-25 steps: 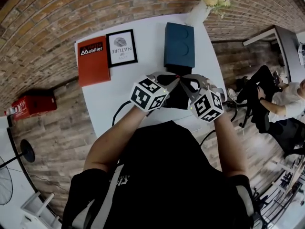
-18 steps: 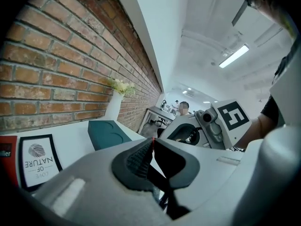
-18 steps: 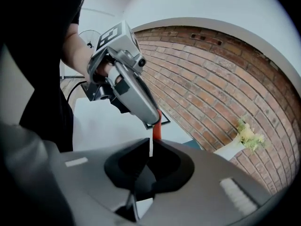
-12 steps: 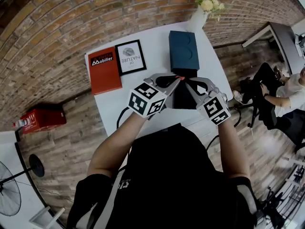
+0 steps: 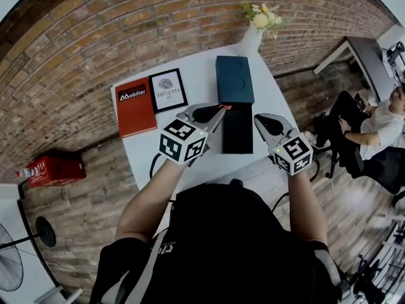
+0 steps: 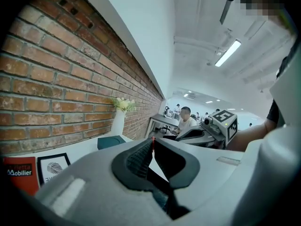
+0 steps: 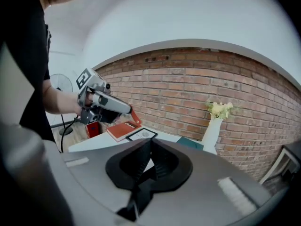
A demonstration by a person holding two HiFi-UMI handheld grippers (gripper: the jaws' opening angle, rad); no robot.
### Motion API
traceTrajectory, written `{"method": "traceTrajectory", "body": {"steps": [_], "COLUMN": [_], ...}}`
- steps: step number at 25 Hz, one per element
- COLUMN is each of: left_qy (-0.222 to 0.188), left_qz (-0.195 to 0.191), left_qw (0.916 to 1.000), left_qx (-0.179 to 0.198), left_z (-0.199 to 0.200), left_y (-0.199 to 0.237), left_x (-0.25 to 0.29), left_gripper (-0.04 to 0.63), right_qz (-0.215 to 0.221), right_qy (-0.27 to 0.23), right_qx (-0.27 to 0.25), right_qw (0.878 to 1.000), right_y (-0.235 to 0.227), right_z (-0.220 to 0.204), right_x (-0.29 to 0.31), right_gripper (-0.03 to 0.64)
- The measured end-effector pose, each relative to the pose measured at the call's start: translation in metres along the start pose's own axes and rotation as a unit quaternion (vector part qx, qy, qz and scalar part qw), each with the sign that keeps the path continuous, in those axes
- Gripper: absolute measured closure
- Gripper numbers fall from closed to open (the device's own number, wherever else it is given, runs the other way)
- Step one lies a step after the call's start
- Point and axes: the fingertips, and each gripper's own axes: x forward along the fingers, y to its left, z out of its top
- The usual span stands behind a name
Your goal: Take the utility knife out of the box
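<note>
A slim red-orange utility knife (image 5: pixel 226 106) sticks out of my left gripper (image 5: pixel 221 109), which is shut on it above the left edge of the open black box (image 5: pixel 238 130). In the left gripper view only a red sliver of the knife (image 6: pixel 151 140) shows at the closed tips of the left gripper (image 6: pixel 151 146). The right gripper view shows the knife (image 7: pixel 135 117) as a red tab. My right gripper (image 5: pixel 258 120) hangs right of the box. Its jaws have just been closing and are shut with nothing between them, as the right gripper view (image 7: pixel 149 146) confirms.
The white table (image 5: pixel 209 163) carries a teal box lid (image 5: pixel 234 79) behind the black box, a red book (image 5: pixel 134 98), a framed print (image 5: pixel 169 89) and a white vase of flowers (image 5: pixel 252 38) at the brick wall. A seated person (image 5: pixel 380 125) is at the right.
Both grippers have risen from the black box and moved apart. The right one let go of the knife and swung right. The left one carries the knife up and left.
</note>
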Motion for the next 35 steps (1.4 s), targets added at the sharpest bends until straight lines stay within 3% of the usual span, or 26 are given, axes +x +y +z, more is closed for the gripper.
{"method": "traceTrajectory", "body": {"steps": [11, 17, 28, 35], "left_qy": [-0.041, -0.052, -0.081, -0.107], "left_qz": [0.050, 0.079, 0.148, 0.153], "left_qw": [0.9979, 0.9955, 0.9854, 0.9817], "left_qx": [0.001, 0.007, 0.020, 0.037], "left_z": [0.035, 0.049, 0.063, 0.073], "left_y": [-0.050, -0.070, -0.084, -0.072], "left_x": [0.034, 0.056, 0.051, 0.033], "left_gripper": [0.577, 0.577, 0.577, 0.577], "right_qz": [0.011, 0.012, 0.031, 0.008], "right_qy": [-0.105, -0.155, -0.188, -0.200], "right_qx": [0.054, 0.059, 0.115, 0.142], "right_qw": [0.993, 0.986, 0.975, 0.969], "right_y": [-0.050, -0.083, -0.121, -0.127], "right_z": [0.014, 0.025, 0.011, 0.023], "right_x": [-0.085, -0.127, -0.151, -0.151], "right_gripper": [0.617, 0.618, 0.618, 0.618]}}
